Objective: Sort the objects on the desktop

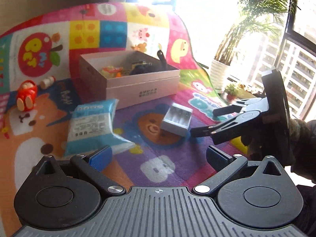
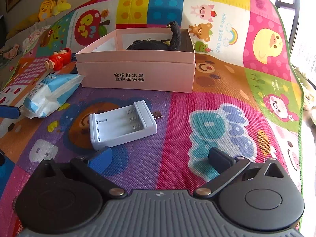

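The white battery charger [image 2: 122, 126] lies flat on the colourful play mat [image 2: 217, 98], just ahead of the right gripper [image 2: 159, 158] and a little toward its blue left finger, which nearly reaches the charger's near edge. Its long axis runs slantwise across the fingers, plug end pointing away to the right. Both right fingers are spread wide, holding nothing. The left gripper [image 1: 158, 158], also spread and empty, sits closer to the tissue pack [image 1: 92, 126], so the right hand looks nearer. The pink box [image 2: 136, 67] waits beyond
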A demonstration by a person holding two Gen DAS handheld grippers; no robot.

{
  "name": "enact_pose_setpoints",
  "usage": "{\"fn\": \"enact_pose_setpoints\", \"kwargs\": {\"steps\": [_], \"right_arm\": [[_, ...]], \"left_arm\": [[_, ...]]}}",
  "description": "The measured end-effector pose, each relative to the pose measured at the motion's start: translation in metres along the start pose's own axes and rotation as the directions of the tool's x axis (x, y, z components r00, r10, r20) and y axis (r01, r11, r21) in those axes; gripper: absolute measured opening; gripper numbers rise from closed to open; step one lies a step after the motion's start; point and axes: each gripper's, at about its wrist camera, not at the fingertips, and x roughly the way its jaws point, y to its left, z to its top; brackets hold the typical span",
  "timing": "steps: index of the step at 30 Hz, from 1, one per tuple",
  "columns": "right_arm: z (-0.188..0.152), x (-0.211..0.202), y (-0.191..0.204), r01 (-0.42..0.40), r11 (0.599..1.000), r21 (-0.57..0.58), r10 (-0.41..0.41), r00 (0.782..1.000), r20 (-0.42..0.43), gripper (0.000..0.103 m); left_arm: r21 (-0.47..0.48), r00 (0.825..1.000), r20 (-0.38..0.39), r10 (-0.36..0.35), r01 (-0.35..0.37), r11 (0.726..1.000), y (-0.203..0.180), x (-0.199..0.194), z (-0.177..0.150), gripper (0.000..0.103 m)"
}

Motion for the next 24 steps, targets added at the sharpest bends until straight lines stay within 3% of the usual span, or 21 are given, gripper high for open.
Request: {"fn": "enact_pose_setpoints", "kwargs": {"steps": [2,4,6,10,11,12,14,20,24], "right_arm": [[0.000,0.000,0.000,0.000,1.000,0.000,0.000,1.000,0.000,0.103],[0.000,0.000,0.000,0.001,1.000,-0.003,-0.001,1.000,-0.001,0.103],[0.000,0.001,0.000,0.003,1.000,-0.006,-0.003,1.000,-0.002,0.103],[0.000,0.000,0.000,0.004,1.000,-0.005,-0.004,1.000,0.000,0.103],[0.000,0.000,-0.001,0.001,1.000,-0.003,-0.001,1.000,0.001,0.103],[0.000,0.000,-0.001,-0.003,1.000,-0.004,0.003,1.000,0.002,0.103],[0.000,-0.001,0.000,-0.011,1.000,-0.015,0.011,1.000,0.001,0.103],[0.009,0.004,0.019,-0.125,0.973,-0.194,0.128,0.992,0.003,0.103],[0.025,0.021,0.023,-0.167,0.967,-0.192,0.166,0.986,-0.020,0.103]], "left_arm": [[-0.028,0.994,0.031,0.107,-0.106,0.994,0.004,0.002,0.009,0.103],[-0.055,0.965,0.032,0.261,-0.259,0.964,0.016,0.013,0.021,0.103],[-0.062,0.939,0.000,0.344,-0.343,0.937,0.030,0.029,0.029,0.103],[-0.139,0.944,-0.082,0.320,-0.329,0.934,0.057,0.057,0.033,0.103],[-0.157,0.946,-0.092,0.310,-0.321,0.934,0.060,0.061,0.032,0.099],[-0.164,0.947,-0.098,0.307,-0.320,0.933,0.060,0.064,0.030,0.082],[-0.170,0.946,-0.111,0.305,-0.321,0.932,0.060,0.068,0.027,0.069],[-0.144,0.951,-0.085,0.296,-0.306,0.941,0.044,0.047,0.016,0.065],[-0.154,0.957,-0.108,0.271,-0.285,0.946,0.036,0.031,0.001,0.066]]}}
